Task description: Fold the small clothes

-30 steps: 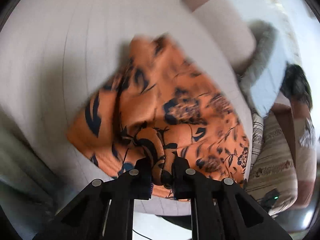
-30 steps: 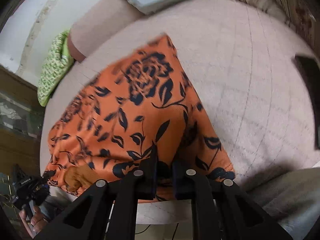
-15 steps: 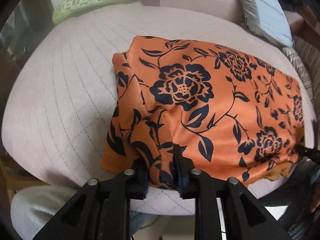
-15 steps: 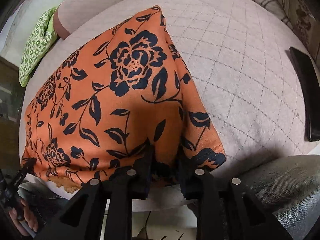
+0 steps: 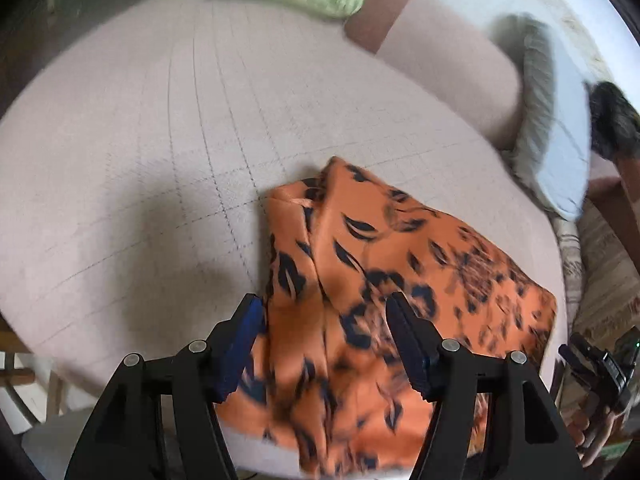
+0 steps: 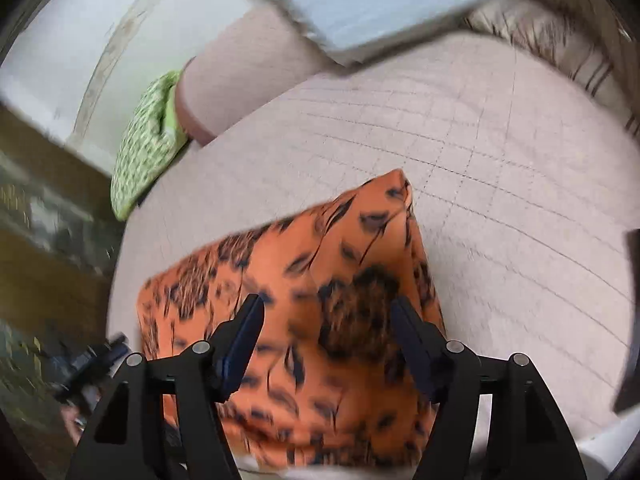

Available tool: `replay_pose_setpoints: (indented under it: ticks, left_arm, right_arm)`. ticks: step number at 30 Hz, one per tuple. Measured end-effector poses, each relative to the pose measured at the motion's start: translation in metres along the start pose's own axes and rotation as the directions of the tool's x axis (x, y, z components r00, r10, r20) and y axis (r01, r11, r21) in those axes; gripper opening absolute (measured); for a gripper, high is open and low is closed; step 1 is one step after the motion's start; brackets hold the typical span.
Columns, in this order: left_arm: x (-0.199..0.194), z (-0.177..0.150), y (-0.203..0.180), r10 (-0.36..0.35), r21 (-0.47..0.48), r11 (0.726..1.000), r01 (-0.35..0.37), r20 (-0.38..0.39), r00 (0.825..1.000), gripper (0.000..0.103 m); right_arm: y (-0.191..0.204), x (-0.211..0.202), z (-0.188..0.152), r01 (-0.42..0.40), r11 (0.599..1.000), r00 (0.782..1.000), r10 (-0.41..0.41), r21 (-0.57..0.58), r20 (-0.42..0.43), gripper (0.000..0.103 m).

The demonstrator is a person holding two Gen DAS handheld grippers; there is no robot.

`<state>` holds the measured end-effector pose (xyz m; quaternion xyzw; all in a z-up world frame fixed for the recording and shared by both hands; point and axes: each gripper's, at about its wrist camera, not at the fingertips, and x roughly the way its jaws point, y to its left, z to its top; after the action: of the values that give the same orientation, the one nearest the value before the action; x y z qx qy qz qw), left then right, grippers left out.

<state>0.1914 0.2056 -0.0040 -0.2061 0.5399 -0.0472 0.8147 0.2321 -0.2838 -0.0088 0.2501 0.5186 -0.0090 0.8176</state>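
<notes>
A: Motion smears the orange floral garment (image 5: 400, 280); its print cannot be read; its near hem runs behind the left gripper (image 5: 324, 332).

B: Same here; the dark object (image 6: 632, 320) is cut off at the right edge.

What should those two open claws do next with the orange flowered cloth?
Probably lower again and pinch one end of the orange floral garment for another fold: the left gripper and right gripper both hover open above it, and it lies lumpy on the quilted pink cushion.
</notes>
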Motion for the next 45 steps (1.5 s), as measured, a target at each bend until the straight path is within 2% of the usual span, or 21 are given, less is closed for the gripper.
replay_pose_setpoints:
  ticks: [3, 5, 7, 9, 12, 15, 16, 17, 18, 20, 21, 23, 27, 31, 33, 36, 38, 39, 40, 42, 45]
  left_arm:
    - [0.013, 0.019, 0.003, 0.037, -0.027, 0.999, -0.038, -0.029, 0.999, 0.063]
    - [0.016, 0.030, -0.007, 0.003, 0.006, 1.000, -0.003, -0.023, 1.000, 0.064]
    - [0.025, 0.045, -0.017, -0.018, 0.045, 0.999, 0.019, -0.026, 1.000, 0.064]
    - [0.044, 0.058, -0.021, 0.007, 0.061, 0.998, -0.004, -0.055, 0.998, 0.065]
    - [0.074, 0.062, -0.013, -0.008, 0.057, 0.998, 0.013, -0.090, 0.996, 0.065]
    - [0.087, 0.062, -0.015, -0.013, 0.030, 0.999, 0.014, -0.064, 0.998, 0.065]
    - [0.089, 0.062, -0.018, -0.003, 0.047, 0.999, 0.007, -0.068, 0.998, 0.064]
    - [0.092, 0.061, -0.022, 0.015, 0.068, 0.998, -0.010, -0.075, 0.997, 0.058]
    - [0.094, 0.060, -0.025, 0.035, 0.091, 0.995, -0.028, -0.072, 0.997, 0.037]
    - [0.092, 0.060, -0.029, 0.026, 0.102, 0.995, -0.020, -0.061, 0.998, 0.018]
    - [0.086, 0.061, -0.029, 0.006, 0.089, 0.996, -0.001, -0.053, 0.999, 0.014]
    - [0.067, 0.066, -0.028, -0.020, 0.079, 0.997, 0.021, -0.006, 1.000, 0.012]
    - [0.012, 0.082, -0.042, -0.096, 0.094, 0.992, 0.085, 0.114, 0.989, 0.012]
    - [-0.003, 0.112, -0.063, -0.101, 0.150, 0.986, 0.076, 0.169, 0.980, 0.012]
    - [0.015, 0.122, -0.068, -0.074, 0.156, 0.987, 0.047, 0.167, 0.983, 0.013]
    - [0.070, 0.121, -0.063, -0.005, 0.151, 0.988, -0.014, 0.123, 0.992, 0.016]
    - [0.101, 0.113, -0.062, 0.050, 0.170, 0.983, -0.063, 0.083, 0.995, 0.018]
    - [0.109, 0.113, -0.065, 0.074, 0.172, 0.982, -0.084, 0.061, 0.995, 0.021]
    - [0.112, 0.115, -0.068, 0.079, 0.178, 0.980, -0.087, 0.051, 0.996, 0.024]
    - [0.105, 0.121, -0.073, 0.089, 0.189, 0.977, -0.101, 0.070, 0.994, 0.033]
    - [0.068, 0.114, -0.066, 0.105, 0.133, 0.983, -0.122, 0.130, 0.986, 0.048]
  right_arm:
    - [-0.023, 0.027, 0.031, 0.016, 0.996, 0.999, -0.013, 0.089, -0.032, 0.068]
    - [-0.030, 0.041, 0.044, 0.007, 0.991, 0.997, 0.003, 0.134, -0.074, 0.068]
    - [-0.035, 0.060, 0.062, -0.007, 0.992, 0.992, 0.023, 0.128, -0.128, 0.068]
    - [-0.039, 0.082, 0.072, 0.034, 0.996, 0.983, -0.018, 0.084, -0.182, 0.068]
    - [-0.046, 0.095, 0.064, 0.002, 0.995, 0.981, 0.018, 0.102, -0.193, 0.068]
    - [-0.041, 0.092, 0.059, 0.023, 0.997, 0.983, -0.010, 0.069, -0.182, 0.061]
    - [-0.042, 0.095, 0.061, 0.037, 0.997, 0.981, -0.023, 0.066, -0.190, 0.054]
    - [-0.041, 0.098, 0.061, 0.044, 0.997, 0.980, -0.031, 0.059, -0.198, 0.044]
    - [-0.039, 0.101, 0.064, 0.044, 0.998, 0.978, -0.034, 0.046, -0.204, 0.038]
    - [-0.031, 0.101, 0.064, 0.055, 0.998, 0.978, -0.051, 0.014, -0.202, 0.028]
    - [-0.028, 0.100, 0.063, 0.058, 0.998, 0.979, -0.055, 0.005, -0.195, 0.026]
    - [-0.023, 0.088, 0.066, 0.044, 0.999, 0.988, -0.045, -0.012, -0.148, 0.021]
    - [-0.003, 0.053, 0.079, -0.008, 0.999, 0.999, 0.006, -0.050, -0.036, 0.019]
    - [0.022, 0.044, 0.112, 0.038, 0.993, 0.999, -0.034, -0.111, 0.041, 0.019]
    - [0.025, 0.056, 0.129, 0.059, 0.992, 0.997, -0.053, -0.116, 0.056, 0.019]
    - [0.017, 0.091, 0.133, 0.080, 0.991, 0.997, -0.076, -0.109, 0.032, 0.022]
    - [-0.001, 0.115, 0.127, 0.130, 0.986, 0.992, -0.130, -0.103, 0.007, 0.030]
    - [-0.008, 0.125, 0.123, 0.178, 0.979, 0.983, -0.180, -0.102, -0.017, 0.036]
    - [-0.016, 0.133, 0.121, 0.194, 0.979, 0.979, -0.197, -0.070, -0.044, 0.048]
    - [-0.018, 0.125, 0.122, 0.188, 0.981, 0.980, -0.190, -0.042, -0.050, 0.049]
    - [0.000, 0.091, 0.113, 0.211, 0.975, 0.977, -0.210, -0.071, 0.020, 0.052]
